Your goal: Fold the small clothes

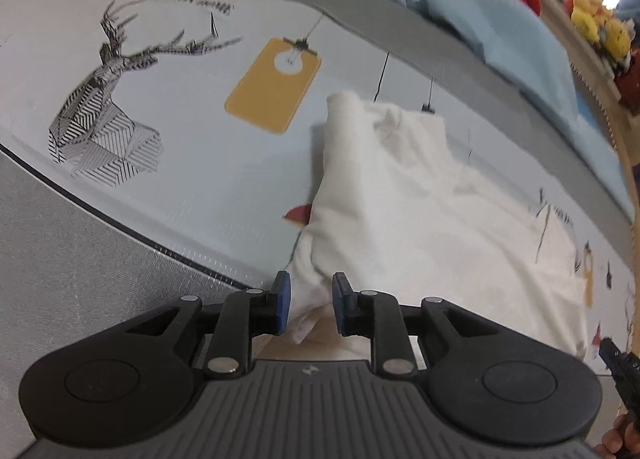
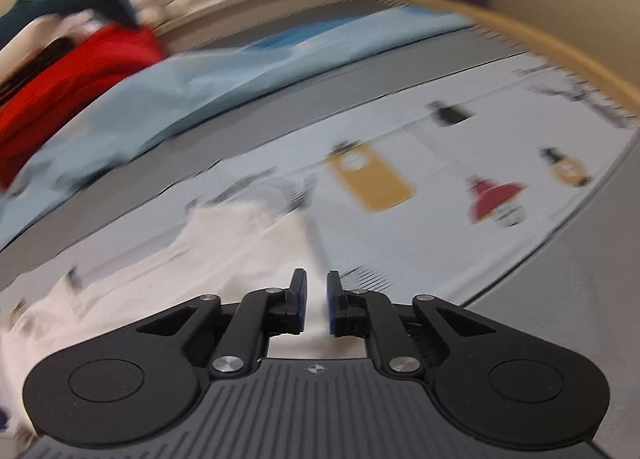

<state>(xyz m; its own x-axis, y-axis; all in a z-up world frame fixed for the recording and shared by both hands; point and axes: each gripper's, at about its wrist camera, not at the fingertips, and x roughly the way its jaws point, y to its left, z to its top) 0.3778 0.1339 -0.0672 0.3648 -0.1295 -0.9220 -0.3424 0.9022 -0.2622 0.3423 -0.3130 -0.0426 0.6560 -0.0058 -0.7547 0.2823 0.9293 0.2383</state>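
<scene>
White garment (image 1: 420, 195): laid partly folded on printed mat (image 1: 224, 163). Left hand-held gripper (image 1: 308, 305): parted, near corner bunched between pads, not pinched. Right hand-held gripper (image 2: 316, 301): parted, empty, over cloth edge. Step judged: regrasp; closure on corners required next.

left gripper (image 1: 307, 305) jaws apart, straddling the near edge of white garment (image 1: 420, 211) lying on printed bedsheet (image 1: 208, 163).

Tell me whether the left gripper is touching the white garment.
Cannot tell. In the left wrist view, white garment fabric bunches between the left gripper fingers, but gaps show beside both pads.
</scene>
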